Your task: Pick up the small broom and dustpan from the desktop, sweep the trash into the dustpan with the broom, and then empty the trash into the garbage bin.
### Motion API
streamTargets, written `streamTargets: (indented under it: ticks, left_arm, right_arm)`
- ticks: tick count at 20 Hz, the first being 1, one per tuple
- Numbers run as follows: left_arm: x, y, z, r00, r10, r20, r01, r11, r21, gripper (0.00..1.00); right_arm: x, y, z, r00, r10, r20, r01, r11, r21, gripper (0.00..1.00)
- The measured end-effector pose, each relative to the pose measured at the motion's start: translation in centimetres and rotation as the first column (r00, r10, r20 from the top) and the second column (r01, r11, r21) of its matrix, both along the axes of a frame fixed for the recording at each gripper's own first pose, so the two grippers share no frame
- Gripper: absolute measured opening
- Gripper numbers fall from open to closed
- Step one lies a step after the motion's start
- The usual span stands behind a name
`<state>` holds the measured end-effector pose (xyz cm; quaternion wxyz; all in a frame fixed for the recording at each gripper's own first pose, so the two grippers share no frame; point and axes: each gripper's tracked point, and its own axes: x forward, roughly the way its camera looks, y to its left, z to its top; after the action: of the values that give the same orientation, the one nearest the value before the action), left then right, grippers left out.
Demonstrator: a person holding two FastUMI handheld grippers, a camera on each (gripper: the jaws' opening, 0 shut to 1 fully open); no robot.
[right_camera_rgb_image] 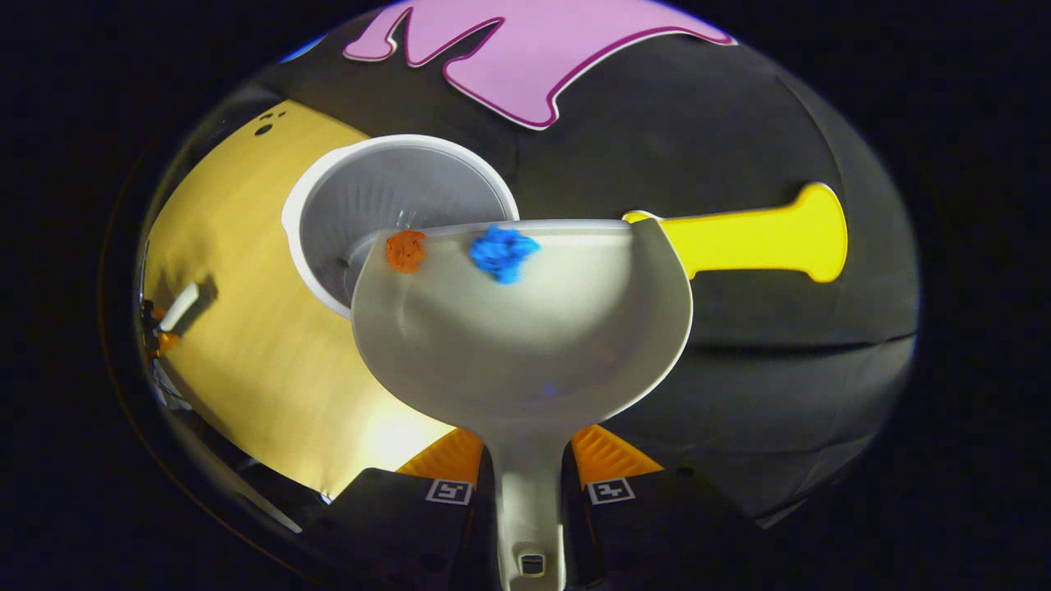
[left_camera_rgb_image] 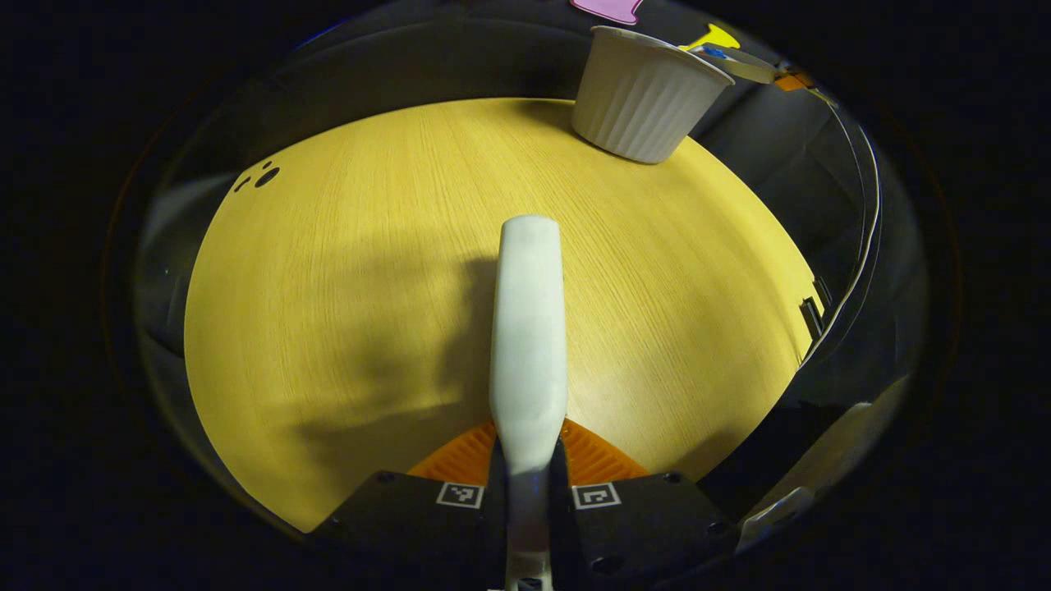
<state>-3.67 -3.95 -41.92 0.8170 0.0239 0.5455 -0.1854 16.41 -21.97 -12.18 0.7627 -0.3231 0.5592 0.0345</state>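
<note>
My left gripper is shut on the small white broom, whose long white body points forward above the yellow wooden desktop; I see no bristles. My right gripper is shut on the handle of the white dustpan. The pan is held up with its front lip over the open mouth of the white ribbed garbage bin. An orange crumpled scrap and a blue one lie at the pan's front lip. The bin stands at the desktop's far right edge in the left gripper view.
The left gripper with the broom hovers low over the desktop, far left in the right gripper view. Small dark holes mark the desktop's far left corner. Black cloth walls close in behind the bin and along the right edge.
</note>
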Motion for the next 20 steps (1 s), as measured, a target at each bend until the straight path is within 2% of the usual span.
streamTargets:
  ticks: [6,11,15,17,18,20]
  left_arm:
    - [0.0,0.0,-0.2,1.0,0.014,0.004,-0.014,1.0,-0.003,0.25]
    - [0.1,0.0,-0.2,1.0,0.014,0.011,-0.014,1.0,-0.003,0.25]
    - [0.3,0.0,-0.2,1.0,0.014,0.024,-0.014,1.0,0.008,0.25]
    - [0.2,0.0,-0.3,0.999,0.014,0.03,-0.015,1.0,0.018,0.25]
    - [0.2,0.0,-0.4,0.999,0.015,0.031,-0.015,1.0,0.021,0.25]
    - [0.2,0.1,-0.4,0.999,0.014,0.033,-0.015,1.0,0.028,0.25]
  right_arm:
    - [0.3,1.1,-0.6,0.997,0.028,-0.076,-0.029,0.999,-0.017,0.36]
    - [0.1,1.4,-0.4,0.997,0.033,-0.067,-0.035,0.999,-0.019,0.36]
    - [0.2,1.4,0.5,1.0,0.013,-0.001,-0.013,1.0,0.003,0.36]
    - [-0.5,1.7,1.4,0.999,-0.009,0.039,0.007,0.999,0.053,0.39]
    - [-0.9,2.1,1.8,0.998,-0.02,0.059,0.015,0.996,0.084,0.33]
    - [-1.9,2.4,2.9,0.994,-0.04,0.104,0.027,0.992,0.123,0.36]
